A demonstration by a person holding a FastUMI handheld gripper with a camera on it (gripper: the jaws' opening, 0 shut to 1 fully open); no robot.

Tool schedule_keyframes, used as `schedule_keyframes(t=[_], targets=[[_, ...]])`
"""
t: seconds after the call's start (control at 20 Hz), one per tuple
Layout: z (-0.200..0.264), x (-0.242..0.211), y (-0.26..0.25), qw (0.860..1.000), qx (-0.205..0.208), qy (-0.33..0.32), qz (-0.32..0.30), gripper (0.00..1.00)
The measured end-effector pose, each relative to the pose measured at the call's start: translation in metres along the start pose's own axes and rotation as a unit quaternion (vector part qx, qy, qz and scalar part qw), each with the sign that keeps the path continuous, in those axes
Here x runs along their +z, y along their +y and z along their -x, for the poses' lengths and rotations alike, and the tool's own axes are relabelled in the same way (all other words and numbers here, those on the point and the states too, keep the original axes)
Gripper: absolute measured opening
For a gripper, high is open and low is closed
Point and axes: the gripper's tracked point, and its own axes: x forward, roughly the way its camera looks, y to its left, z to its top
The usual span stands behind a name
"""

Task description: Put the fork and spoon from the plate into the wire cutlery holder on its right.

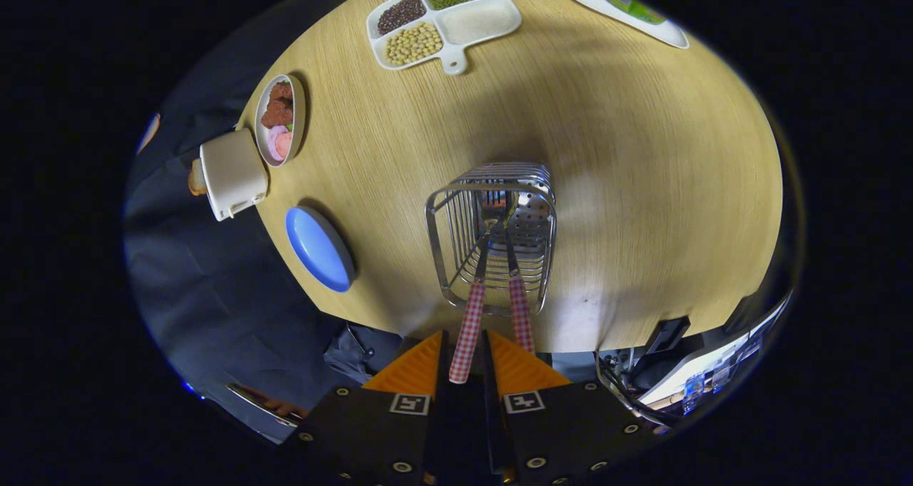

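My hand-held gripper (465, 361) is clamped on a checked handle (467, 332), long axis toward 12 o'clock, head down in the wire holder (492, 240). A second checked handle (521, 315) stands alongside. The blue plate (319, 248) lies at 9 o'clock on the desk (642, 186).

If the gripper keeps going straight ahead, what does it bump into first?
Probably the wire cutlery holder, right ahead of the gripper. Its fingers are closed on a checked handle whose far end is already inside the holder beside a second handle. Depth is hard to judge.
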Motion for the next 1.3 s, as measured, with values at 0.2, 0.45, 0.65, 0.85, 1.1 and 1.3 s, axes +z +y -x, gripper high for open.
schedule_keyframes(t=[0.2,0.45,0.65,0.85,1.1,1.3], targets=[[0.024,0.013,0.000,0.998,0.004,-0.062,0.013,0.32],[0.064,0.028,0.010,0.977,0.008,-0.202,0.060,0.61],[0.098,0.026,0.026,0.939,0.015,-0.330,0.097,0.86],[0.137,0.021,0.041,0.875,0.005,-0.467,0.129,0.96],[0.181,0.002,0.073,0.774,-0.002,-0.615,0.153,0.97],[0.210,-0.019,0.090,0.703,-0.007,-0.691,0.169,0.97]])
